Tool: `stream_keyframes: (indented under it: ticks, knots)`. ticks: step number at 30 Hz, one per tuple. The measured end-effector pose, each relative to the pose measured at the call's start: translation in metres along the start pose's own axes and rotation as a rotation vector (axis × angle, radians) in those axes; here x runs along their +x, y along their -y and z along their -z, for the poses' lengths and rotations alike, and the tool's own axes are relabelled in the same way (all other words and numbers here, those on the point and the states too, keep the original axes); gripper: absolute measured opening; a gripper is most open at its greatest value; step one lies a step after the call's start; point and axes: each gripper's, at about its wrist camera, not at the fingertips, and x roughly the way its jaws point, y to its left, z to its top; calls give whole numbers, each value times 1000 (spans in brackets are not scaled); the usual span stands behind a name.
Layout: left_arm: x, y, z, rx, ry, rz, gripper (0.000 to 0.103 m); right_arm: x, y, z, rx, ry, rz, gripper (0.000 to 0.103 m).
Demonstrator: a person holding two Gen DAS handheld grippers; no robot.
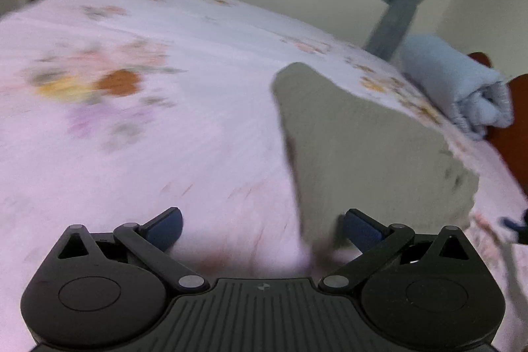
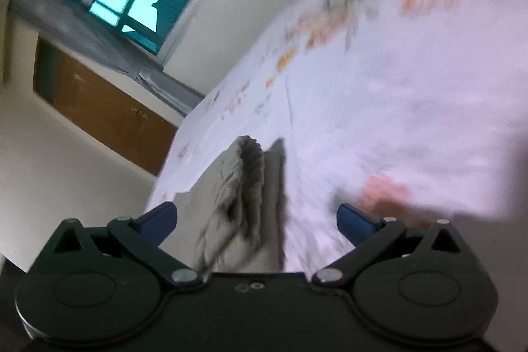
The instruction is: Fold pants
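from your left wrist view, your left gripper [image 1: 262,228] hung low over the bed [image 1: 132,137] with its fingers [image 1: 165,228] spread wide and nothing between them. the pants [image 1: 363,147], a grey-olive slab of cloth, lay on the flowered sheet ahead and to the right of that gripper, and their near corner came down just beside the right-hand finger; whether cloth and finger touched there was lost in the blur. the pants showed as one flat panel with straight edges, so you looked to have at least one fold in already. further right, a rolled pale blue cloth [image 1: 462,84] sat at the edge of the bed, apart from the pants.

from your right wrist view, your right gripper [image 2: 257,221] also had its fingers [image 2: 160,220] wide apart and gripping nothing. the pants [image 2: 244,203] lay bunched in several stacked layers that ran in under the gripper body, with the gathered, ribbed end pointing away from you. that stack suggested a task well on, though the layers sat uneven and may have wanted squaring or one more fold.

much was hard to read. both views were smeared, the sheet's print most of all. the near end of the pants was hidden under the right gripper, so neither their full length nor the number of folds could be counted. a pinkish smudge [image 2: 386,190] near the right gripper's right finger could not be made out.
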Motion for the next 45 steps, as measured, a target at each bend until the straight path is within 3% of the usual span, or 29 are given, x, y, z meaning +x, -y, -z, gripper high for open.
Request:
stream_keyframes:
  ticks: [2, 4, 6, 10, 14, 19, 21, 26, 31, 45]
  knots:
    - [-37, 6, 24, 16, 20, -58, 103, -38, -23, 29, -117, 40, 39, 97]
    - [-76, 23, 51, 41, 100, -96, 103, -62, -40, 54, -216, 52, 63, 97]
    - [-108, 46, 70, 93, 186, -108, 103, -86, -64, 88, -345, 92, 114, 97]
    - [-170, 81, 105, 179, 261, -145, 103, -117, -106, 137, -520, 159, 202, 97]
    - [-210, 104, 131, 175, 275, -114, 103, -138, -129, 170, -569, 208, 236, 97]
    - [-238, 118, 177, 175, 270, -102, 103, -148, -140, 216, -659, 175, 265, 97]
    - [-253, 129, 188, 205, 311, -74, 103, -157, -150, 225, -703, 215, 262, 97]
    - [-261, 134, 198, 192, 313, -44, 103, -161, -160, 237, -709, 186, 230, 97]
    - [-262, 135, 200, 198, 311, -46, 103, -156, -160, 238, -690, 201, 281, 97]
    - [-259, 144, 201, 236, 308, -50, 103, -152, -154, 239, -665, 173, 274, 97]
